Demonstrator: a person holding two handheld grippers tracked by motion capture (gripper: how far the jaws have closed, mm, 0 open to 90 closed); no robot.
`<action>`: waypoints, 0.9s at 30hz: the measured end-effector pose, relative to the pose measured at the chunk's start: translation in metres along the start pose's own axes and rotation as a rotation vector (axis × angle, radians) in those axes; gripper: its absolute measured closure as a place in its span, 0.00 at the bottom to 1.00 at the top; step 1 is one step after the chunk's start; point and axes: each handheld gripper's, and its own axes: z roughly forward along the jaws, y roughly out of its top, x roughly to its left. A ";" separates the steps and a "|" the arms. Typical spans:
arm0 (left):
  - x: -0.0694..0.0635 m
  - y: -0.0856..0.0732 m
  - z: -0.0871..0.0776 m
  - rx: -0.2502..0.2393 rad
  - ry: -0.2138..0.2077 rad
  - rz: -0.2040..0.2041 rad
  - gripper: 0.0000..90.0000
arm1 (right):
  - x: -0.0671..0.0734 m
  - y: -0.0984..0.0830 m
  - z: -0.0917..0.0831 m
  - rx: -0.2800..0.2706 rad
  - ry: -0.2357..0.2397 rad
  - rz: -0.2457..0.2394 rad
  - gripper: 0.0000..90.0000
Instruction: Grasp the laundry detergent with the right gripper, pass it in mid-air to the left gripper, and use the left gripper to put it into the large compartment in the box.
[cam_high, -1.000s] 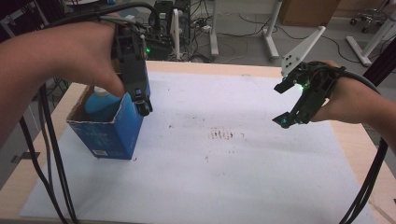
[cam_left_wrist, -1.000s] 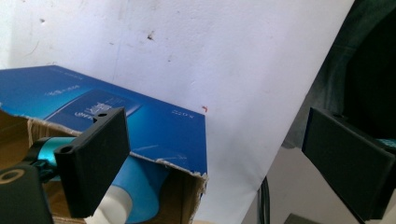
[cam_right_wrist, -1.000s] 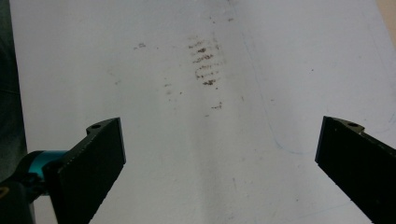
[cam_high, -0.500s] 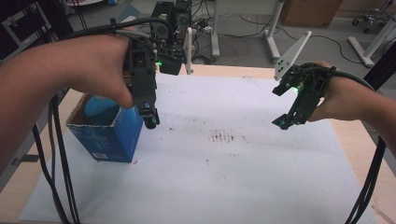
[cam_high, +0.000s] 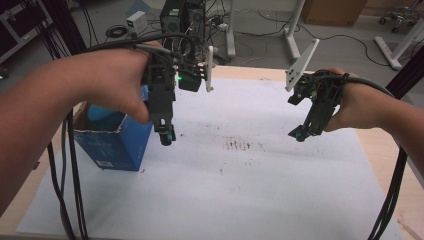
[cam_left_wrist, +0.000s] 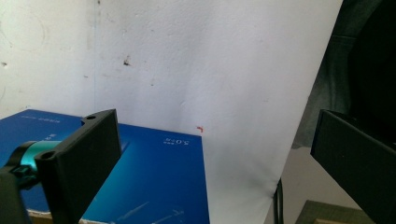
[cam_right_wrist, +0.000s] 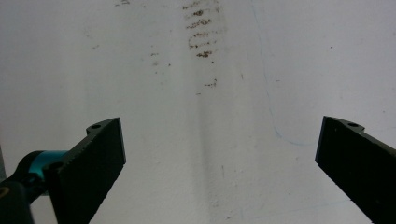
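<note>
An open blue cardboard box (cam_high: 119, 144) stands at the left of the white sheet (cam_high: 240, 190), with something light blue (cam_high: 106, 117) inside it, partly hidden by the hand. My left gripper (cam_high: 167, 136) points down just beside the box's right wall. Its jaws have just been opening and hold nothing; in the left gripper view (cam_left_wrist: 215, 158) they stand wide apart, with the blue box (cam_left_wrist: 154, 182) under the left jaw. My right gripper (cam_high: 299, 133) hangs open above the sheet's right side. In the right gripper view (cam_right_wrist: 219, 158) nothing lies between its jaws.
Brown smudges (cam_high: 241, 145) mark the sheet's middle and show as stains (cam_right_wrist: 201, 32) ahead of the right jaws. Cables (cam_high: 65, 180) trail along the table's left edge, another cable (cam_high: 392, 200) at the right. Desk legs and equipment (cam_high: 180, 15) stand beyond the far edge.
The left gripper has come down and slightly right, from over the box's rim to beside its right wall. The right gripper has barely moved.
</note>
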 end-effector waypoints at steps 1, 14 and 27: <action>0.000 0.000 0.000 0.000 0.000 0.000 0.02 | 0.000 0.000 0.000 0.003 -0.001 0.001 0.01; -0.001 0.005 0.001 0.005 -0.003 0.007 0.02 | 0.000 -0.001 -0.002 0.020 -0.007 -0.006 0.01; 0.000 0.007 0.002 0.017 -0.009 0.015 0.02 | -0.001 -0.004 -0.003 0.018 -0.005 -0.004 0.01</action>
